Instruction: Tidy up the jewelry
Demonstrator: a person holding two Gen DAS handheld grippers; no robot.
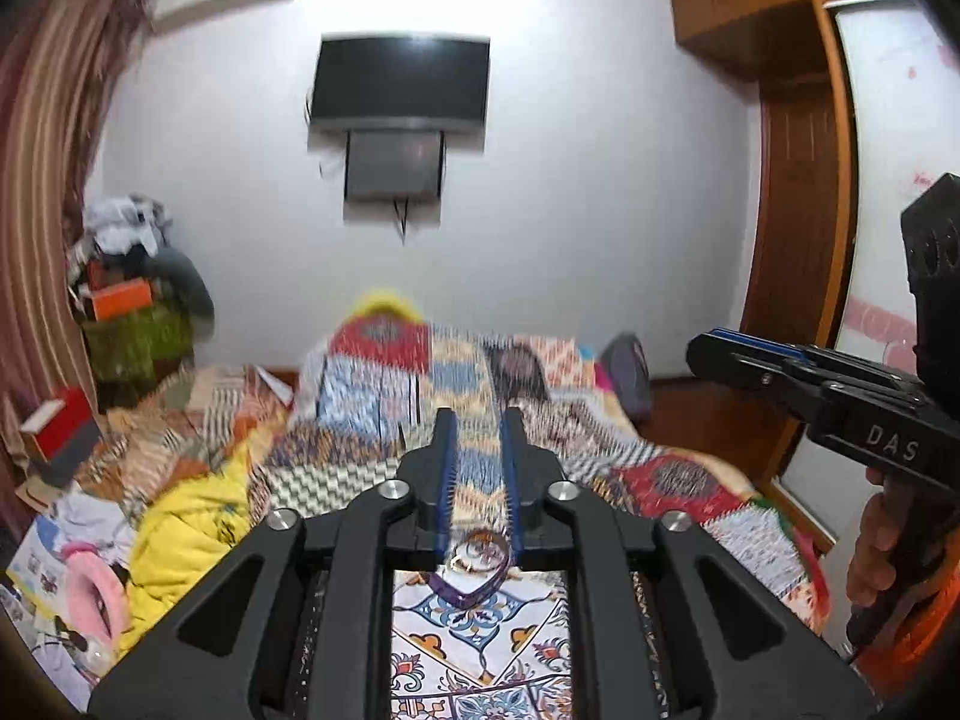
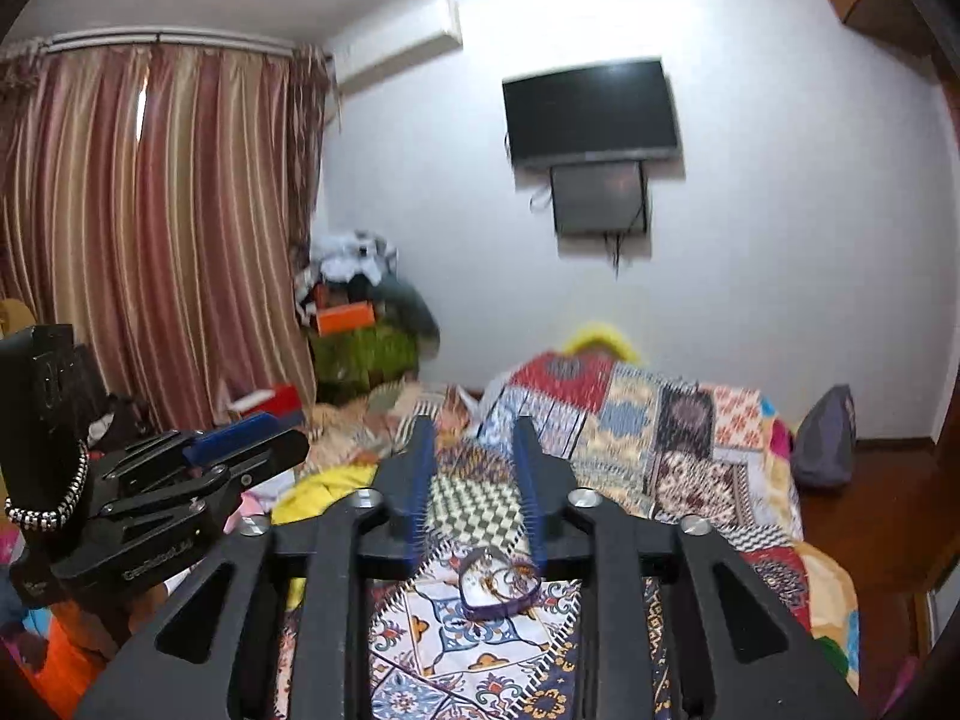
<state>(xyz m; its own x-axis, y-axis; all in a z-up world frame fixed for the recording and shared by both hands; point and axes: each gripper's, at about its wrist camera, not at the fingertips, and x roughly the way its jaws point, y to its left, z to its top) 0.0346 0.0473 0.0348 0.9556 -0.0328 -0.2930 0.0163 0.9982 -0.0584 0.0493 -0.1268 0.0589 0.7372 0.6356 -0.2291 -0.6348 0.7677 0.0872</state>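
Nearest in both wrist views, a purple heart-shaped jewelry box (image 2: 497, 591) lies on the patterned bedspread (image 2: 456, 648), seen through the gap behind the jaws. In the right wrist view its point faces the camera and gold pieces lie inside; the left wrist view cuts off the upper part of the box (image 1: 474, 570) behind the finger bases. The left gripper (image 1: 478, 420), black with blue ridged pads, has its jaws slightly apart on nothing. The right gripper (image 2: 474, 429) stands a little wider, also empty. Only the left view shows a hand (image 1: 870, 552) on the right gripper's handle. Farther off, a patchwork quilt (image 2: 660, 420) covers the bed; striped curtains (image 2: 156, 228) show fully only in the right view. A dark television (image 1: 399, 81) hangs on the white wall.
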